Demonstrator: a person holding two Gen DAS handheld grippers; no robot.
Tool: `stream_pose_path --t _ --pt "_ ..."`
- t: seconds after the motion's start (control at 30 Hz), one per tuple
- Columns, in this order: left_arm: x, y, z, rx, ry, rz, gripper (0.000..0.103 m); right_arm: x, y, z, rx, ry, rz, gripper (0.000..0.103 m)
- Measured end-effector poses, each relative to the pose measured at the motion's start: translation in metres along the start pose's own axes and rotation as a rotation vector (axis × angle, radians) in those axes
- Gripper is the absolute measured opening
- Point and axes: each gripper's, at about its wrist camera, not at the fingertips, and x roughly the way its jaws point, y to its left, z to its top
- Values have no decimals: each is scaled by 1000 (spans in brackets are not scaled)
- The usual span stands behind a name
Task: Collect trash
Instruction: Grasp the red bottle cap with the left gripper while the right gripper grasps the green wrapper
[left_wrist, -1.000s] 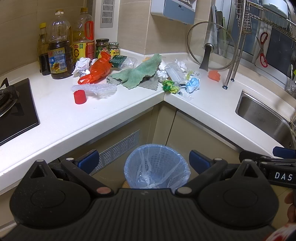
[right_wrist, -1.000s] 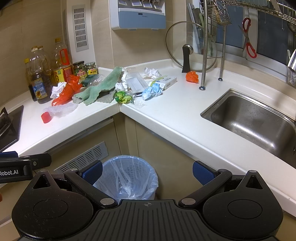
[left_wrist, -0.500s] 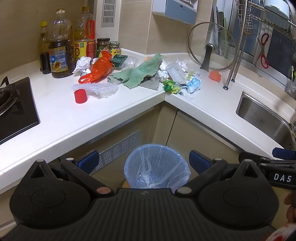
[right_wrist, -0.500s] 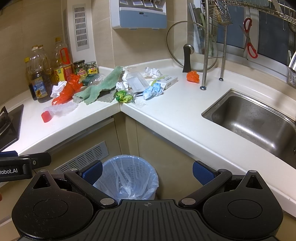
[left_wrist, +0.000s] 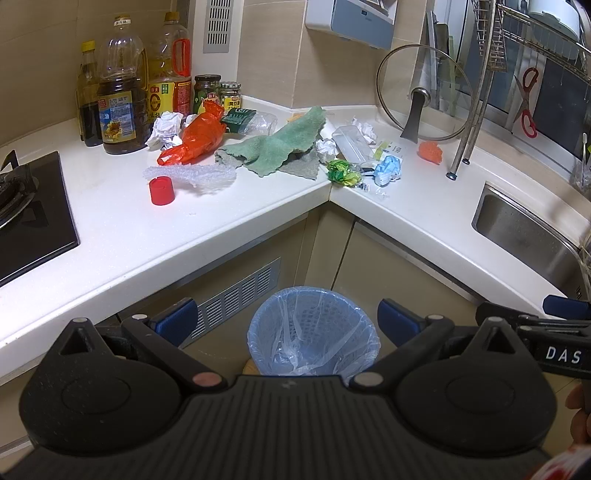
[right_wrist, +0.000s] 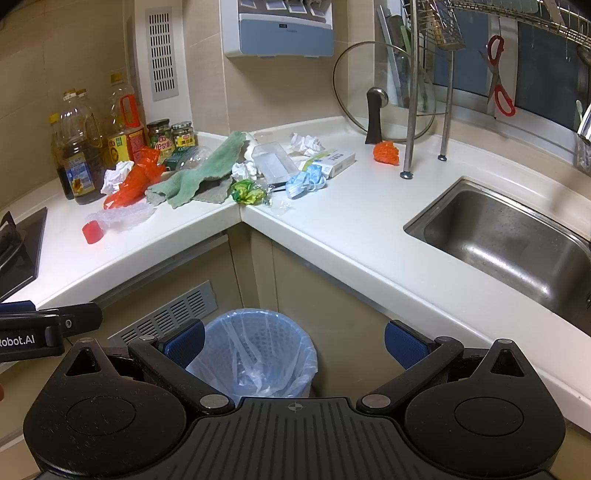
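**A:** Where is your trash, and what is it like?

**B:** It lies scattered around the inner corner of the white countertop (left_wrist: 258, 225). You have a crumpled orange plastic bag (left_wrist: 195, 138), a white paper wad (left_wrist: 166, 127) beside it, a sheet of clear bubble wrap (left_wrist: 195, 175) with a red cap (left_wrist: 161, 190) touching its edge, a green-yellow wrapper (left_wrist: 341, 172) right at the corner, and a blue-white crumpled piece (left_wrist: 388, 170) just beside that. An orange scrap (right_wrist: 385, 152) sits apart, near the rack leg.

**A:** How will these handle?

**B:** By their look, nearly all are light, soft and crushable, so you can pinch any raised fold. The bag and bubble wrap seem slippery; take a bunched ridge, not a flat edge. The cap is stiff and small; grip it across its sides. Leave the green cloth (left_wrist: 280, 146) and the oil bottles (left_wrist: 118, 92), which probably aren't trash.

**A:** And your grippers?

**B:** Your left gripper (left_wrist: 288, 323) has its fingers spread wide, holding nothing, and your right gripper (right_wrist: 295, 341) is the same. Both hang low in front of the cabinet, above the blue-lined bin (right_wrist: 258, 350) on the floor below the corner.

**A:** So nothing is collected from here yet?

**B:** Judging by the liner, the bin looks nearly empty; every piece is still on the counter.
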Motion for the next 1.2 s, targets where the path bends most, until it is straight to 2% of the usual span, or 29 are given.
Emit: stream_pose_path --t 0.47,0.73,1.0,1.2 --pt "1 2 0 0 -3 1 103 4 3 -2 2 2 0 103" --pt "8 9 11 -71 -22 25 103 13 -7 5 13 -10 27 103" --pt "13 17 24 -172 -52 98 103 35 -23 32 4 -68 106 103" --pt "13 25 36 -207 -116 179 103 57 -22 49 -44 -84 188 103"
